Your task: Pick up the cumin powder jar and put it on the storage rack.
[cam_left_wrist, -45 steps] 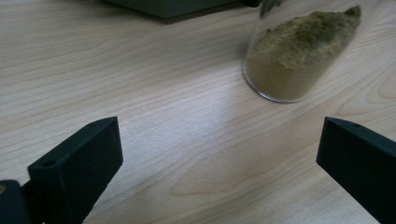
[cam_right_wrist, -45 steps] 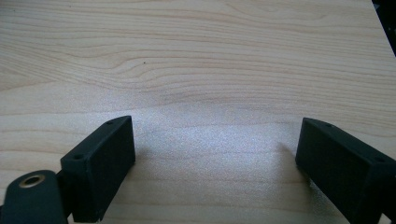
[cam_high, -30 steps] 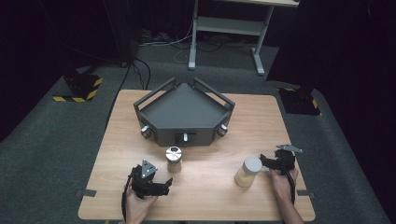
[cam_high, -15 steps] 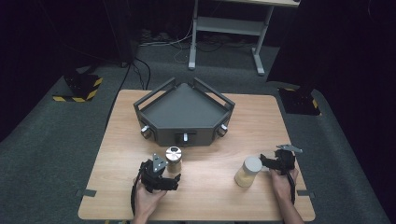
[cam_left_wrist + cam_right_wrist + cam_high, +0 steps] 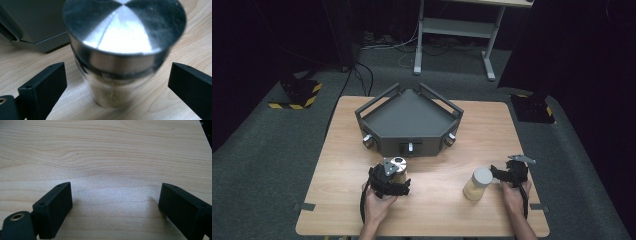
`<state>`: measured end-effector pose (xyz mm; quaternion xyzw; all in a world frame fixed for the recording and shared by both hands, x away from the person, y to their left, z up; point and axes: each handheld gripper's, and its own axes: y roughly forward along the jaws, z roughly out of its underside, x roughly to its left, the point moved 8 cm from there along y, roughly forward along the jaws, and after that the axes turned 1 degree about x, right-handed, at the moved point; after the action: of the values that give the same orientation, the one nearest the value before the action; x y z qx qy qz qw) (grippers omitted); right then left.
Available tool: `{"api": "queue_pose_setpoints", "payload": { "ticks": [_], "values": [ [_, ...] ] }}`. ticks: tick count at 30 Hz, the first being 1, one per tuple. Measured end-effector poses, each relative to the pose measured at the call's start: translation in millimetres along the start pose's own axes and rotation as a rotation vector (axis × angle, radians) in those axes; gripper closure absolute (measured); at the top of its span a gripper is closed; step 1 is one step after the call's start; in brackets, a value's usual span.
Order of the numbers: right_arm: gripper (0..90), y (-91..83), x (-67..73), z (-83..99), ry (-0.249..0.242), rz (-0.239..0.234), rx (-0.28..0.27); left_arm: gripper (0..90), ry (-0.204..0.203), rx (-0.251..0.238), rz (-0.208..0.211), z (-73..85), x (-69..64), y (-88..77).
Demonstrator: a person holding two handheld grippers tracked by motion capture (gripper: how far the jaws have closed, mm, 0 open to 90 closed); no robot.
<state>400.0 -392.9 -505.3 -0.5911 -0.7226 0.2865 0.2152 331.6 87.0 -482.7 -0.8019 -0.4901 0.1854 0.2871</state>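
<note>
A small jar with a shiny metal lid [image 5: 398,164] stands on the wooden table [image 5: 432,215], just in front of the grey angular tray [image 5: 409,117]. My left gripper [image 5: 395,174] is right behind it. In the left gripper view the jar [image 5: 120,50] stands upright between the two black jaws, which are spread wide and clear of its sides; the left gripper [image 5: 116,75] is open. A second jar with a pale lid and tan contents [image 5: 477,184] stands at the right. My right gripper [image 5: 504,173] sits just right of it, and its own view shows the right gripper [image 5: 115,195] open over bare wood.
The grey tray has raised rails and round knobs [image 5: 411,147] on its front faces. The table's right edge [image 5: 532,190] runs close to the right hand. Dark carpet surrounds the table, and a metal desk frame [image 5: 452,30] stands behind it.
My left gripper has moved right and forward until its open jaws straddle the metal-lidded jar. The right gripper and the pale-lidded jar have stayed put.
</note>
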Motion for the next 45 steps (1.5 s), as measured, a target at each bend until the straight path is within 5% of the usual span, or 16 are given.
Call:
{"api": "queue_pose_setpoints", "payload": {
  "ticks": [21,45],
  "values": [
    [11.3,0.0,0.2,0.1,-0.001,0.0,0.0,14.3,-0.031,-0.017,-0.059,-11.5,-6.4,16.2],
    [11.4,-0.1,0.2,0.1,-0.001,0.0,0.0,31.3,-0.016,0.004,-0.05,-15.1,-5.8,20.0]
  ]
}}
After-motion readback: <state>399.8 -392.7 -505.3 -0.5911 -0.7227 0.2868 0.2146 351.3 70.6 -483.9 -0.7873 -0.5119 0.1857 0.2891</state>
